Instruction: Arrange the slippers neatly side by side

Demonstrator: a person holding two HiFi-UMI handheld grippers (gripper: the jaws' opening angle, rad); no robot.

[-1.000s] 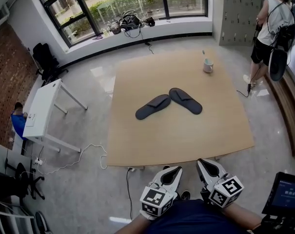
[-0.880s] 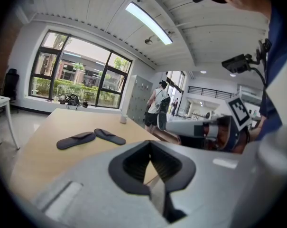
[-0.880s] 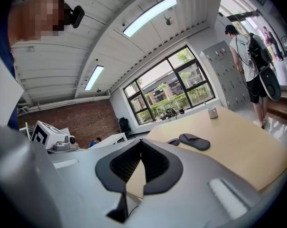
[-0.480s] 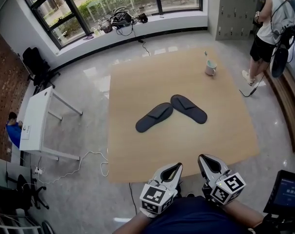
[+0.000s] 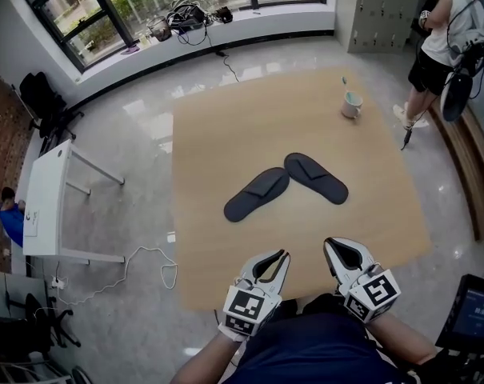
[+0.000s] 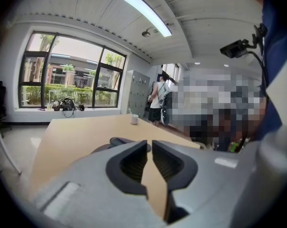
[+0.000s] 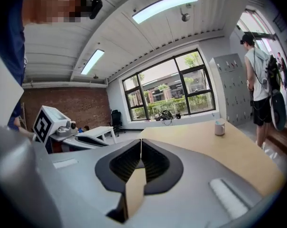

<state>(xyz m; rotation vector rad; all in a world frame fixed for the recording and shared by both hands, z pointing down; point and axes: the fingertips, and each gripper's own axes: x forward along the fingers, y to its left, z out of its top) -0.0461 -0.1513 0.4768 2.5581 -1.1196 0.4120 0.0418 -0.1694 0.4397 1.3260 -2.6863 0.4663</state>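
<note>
Grips a tong in each hand over the near edge of the wooden table [image 5: 226, 126], marker cubes toward the body, jaws pointing out across the wood. Has the left gripper [image 5: 280, 256] closed down to a hairline slit at the tips, nothing between them. Has the right gripper [image 5: 333, 246] fully together, tips meeting, likewise empty.

Passes a dark screen [image 5: 474, 317] at the near right and a white cable [image 5: 142, 256] looped on the grey floor at the near left.

Finds the two dark slippers further in, near the middle of the table, apart from both grippers. Shows the left slipper [image 5: 256, 195] slanting up to the right and the right slipper [image 5: 315, 178] slanting up to the left, inner ends just beside each other, outer ends splayed wide toward the near side: an upside-down V, not parallel. Cannot tell whether the inner ends touch.

Reaches a small white table [image 5: 43, 194] out to the left on the floor, then a pale mug [image 5: 352, 106] near the table's far right corner, a thin stick standing in it.

Ends with a person [image 5: 438, 40] in a white sleeveless top and dark shorts at the far right, and a window sill [image 5: 182, 16] along the back wall with gear and cables piled on it.
</note>
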